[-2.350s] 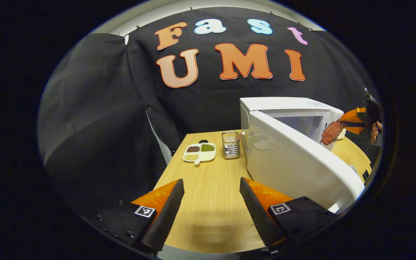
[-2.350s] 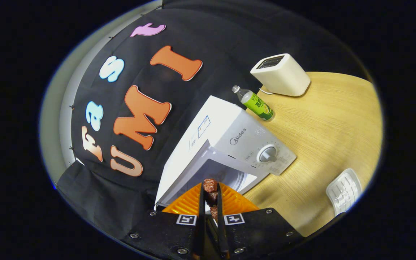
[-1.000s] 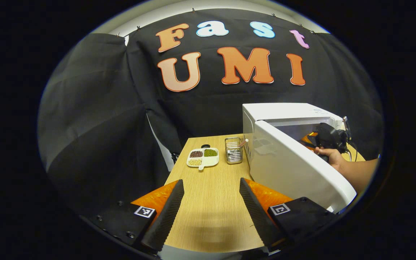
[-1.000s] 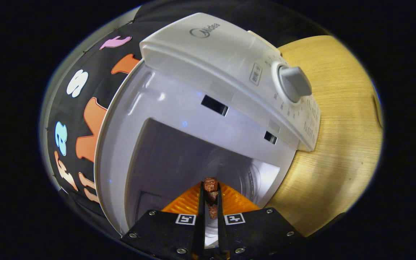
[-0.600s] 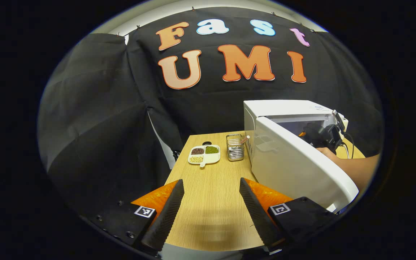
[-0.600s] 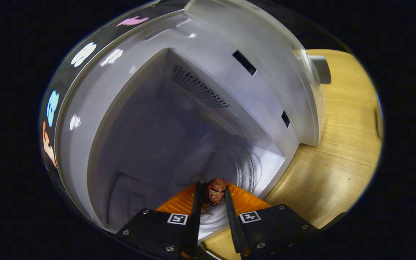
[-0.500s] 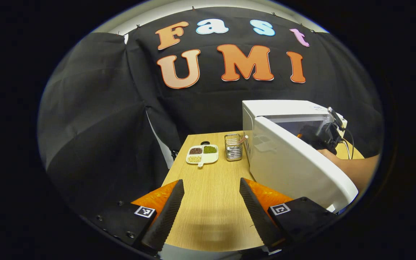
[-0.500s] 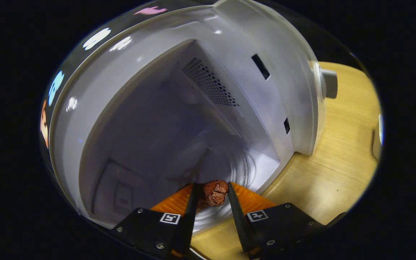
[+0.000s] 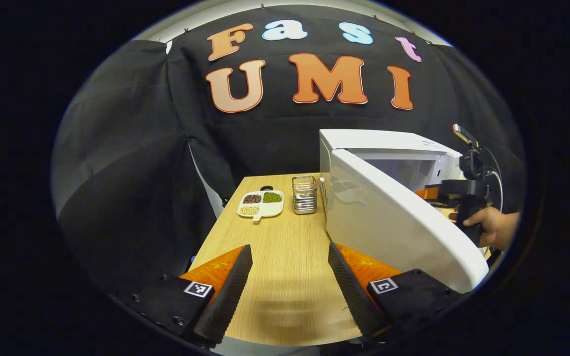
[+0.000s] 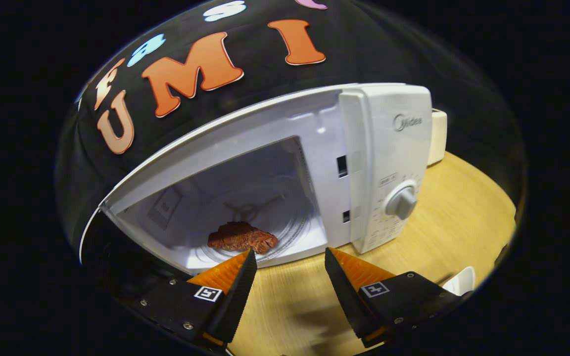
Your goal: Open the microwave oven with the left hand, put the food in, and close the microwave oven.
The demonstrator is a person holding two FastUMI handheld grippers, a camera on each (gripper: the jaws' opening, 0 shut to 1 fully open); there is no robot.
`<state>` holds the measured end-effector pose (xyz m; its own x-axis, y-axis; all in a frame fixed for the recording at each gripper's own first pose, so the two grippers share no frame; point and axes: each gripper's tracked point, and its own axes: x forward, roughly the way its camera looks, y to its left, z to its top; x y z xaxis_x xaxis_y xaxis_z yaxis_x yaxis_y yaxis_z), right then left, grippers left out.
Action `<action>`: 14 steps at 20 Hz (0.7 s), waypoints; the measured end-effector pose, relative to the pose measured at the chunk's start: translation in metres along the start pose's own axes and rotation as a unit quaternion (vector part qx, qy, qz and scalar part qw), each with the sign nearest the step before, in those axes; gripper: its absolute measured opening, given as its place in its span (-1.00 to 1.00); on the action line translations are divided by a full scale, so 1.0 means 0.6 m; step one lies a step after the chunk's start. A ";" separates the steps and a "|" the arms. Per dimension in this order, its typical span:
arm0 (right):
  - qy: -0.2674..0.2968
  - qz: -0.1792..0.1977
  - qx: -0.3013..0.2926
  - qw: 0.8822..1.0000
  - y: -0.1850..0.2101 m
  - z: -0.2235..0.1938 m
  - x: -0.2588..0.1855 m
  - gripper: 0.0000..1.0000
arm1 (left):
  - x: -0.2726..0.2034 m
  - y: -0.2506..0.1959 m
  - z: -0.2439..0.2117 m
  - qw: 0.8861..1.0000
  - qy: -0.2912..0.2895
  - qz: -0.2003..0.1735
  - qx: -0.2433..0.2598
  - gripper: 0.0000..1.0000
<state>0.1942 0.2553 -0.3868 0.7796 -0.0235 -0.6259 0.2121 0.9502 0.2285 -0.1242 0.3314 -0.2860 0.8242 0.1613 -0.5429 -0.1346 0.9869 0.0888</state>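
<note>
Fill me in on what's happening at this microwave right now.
A person with a gripper in each hand is loading a microwave. Its door stands open, and the piece of meat lies on the turntable inside. The right gripper is open, out in front of the cavity over the wooden table, holding nothing. The left gripper is open beside the door, not touching it. Closing the door is what's left.

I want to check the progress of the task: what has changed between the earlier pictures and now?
The right claw let go of the meat, which now lies on the turntable inside the microwave, and drew back out, open. The door stayed open, and the left claw stayed open over the table.
</note>
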 end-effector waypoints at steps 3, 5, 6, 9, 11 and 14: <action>-0.012 0.014 -0.027 0.999 -0.030 0.034 -0.040 0.82 | 0.003 -0.024 -0.005 1.000 0.003 -0.011 0.010 0.99; -0.034 0.026 -0.031 0.999 -0.069 0.054 -0.109 0.83 | 0.003 -0.040 -0.010 1.000 0.008 -0.015 0.011 0.98; -0.042 0.031 -0.033 0.998 -0.078 0.064 -0.126 0.84 | 0.003 -0.048 -0.009 1.000 0.009 -0.018 0.010 0.83; -0.071 0.040 -0.046 0.996 -0.108 0.099 -0.176 0.84 | 0.000 -0.077 -0.013 1.000 0.014 -0.023 0.010 0.83; -0.084 0.044 -0.052 0.994 -0.125 0.114 -0.201 0.84 | 0.001 -0.099 -0.010 0.999 0.014 -0.028 0.009 0.82; -0.100 0.042 -0.060 0.992 -0.158 0.132 -0.227 0.85 | 0.000 -0.143 -0.013 0.999 0.018 -0.049 -0.003 0.62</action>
<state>0.1142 0.1439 -0.2642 0.8954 0.0076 -0.4451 0.0787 0.9814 0.1751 -0.1169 0.2465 -0.2999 0.8128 0.0635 -0.5791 -0.0575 0.9979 0.0287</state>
